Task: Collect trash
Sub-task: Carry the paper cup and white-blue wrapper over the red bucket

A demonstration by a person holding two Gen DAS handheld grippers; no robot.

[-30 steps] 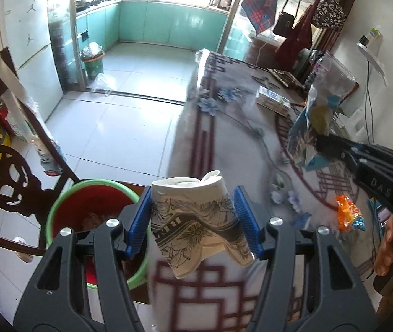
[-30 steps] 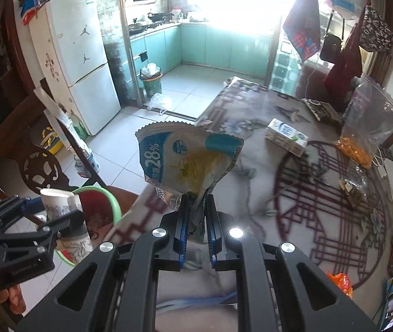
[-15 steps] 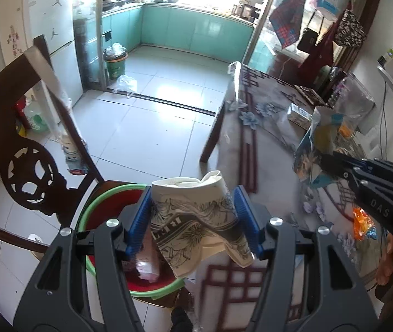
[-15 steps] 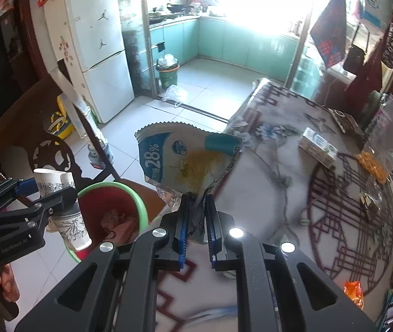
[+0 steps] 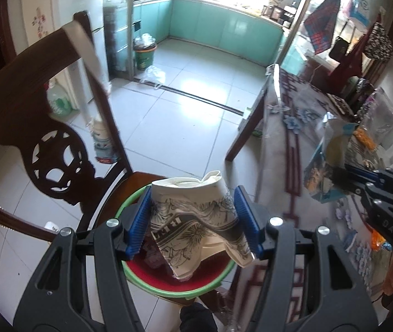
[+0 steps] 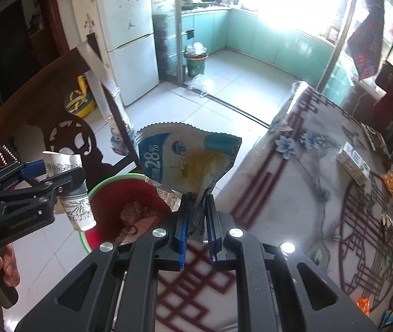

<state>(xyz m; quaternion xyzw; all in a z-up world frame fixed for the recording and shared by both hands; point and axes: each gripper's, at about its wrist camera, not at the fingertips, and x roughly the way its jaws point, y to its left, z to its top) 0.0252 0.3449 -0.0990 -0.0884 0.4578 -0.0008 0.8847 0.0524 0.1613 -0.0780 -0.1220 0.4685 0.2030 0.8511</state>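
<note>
Two pieces of trash are being held at once, one per gripper. The left gripper point(image 5: 193, 221) is clamping a crumpled white paper cup with black ink-style print point(image 5: 196, 221) between its blue pads, which are pressing on the cup's two sides; the cup is hanging directly over the round red bin with a green rim point(image 5: 204, 290). The bin is sitting on the seat of a dark carved wooden chair point(image 5: 44, 149), just beside the near left edge of the table under a patterned floral cloth point(image 6: 293, 182); crumpled waste is already lying inside it. The right gripper point(image 6: 197, 221) is pinching the bottom corner of an opened blue-and-white foil snack bag point(image 6: 188, 160), jaws closed tight on it. The bag is standing upright above the tabletop's left edge, near the bin's rim. A small white carton point(image 6: 354, 163) is lying toward the tabletop's far right.
</note>
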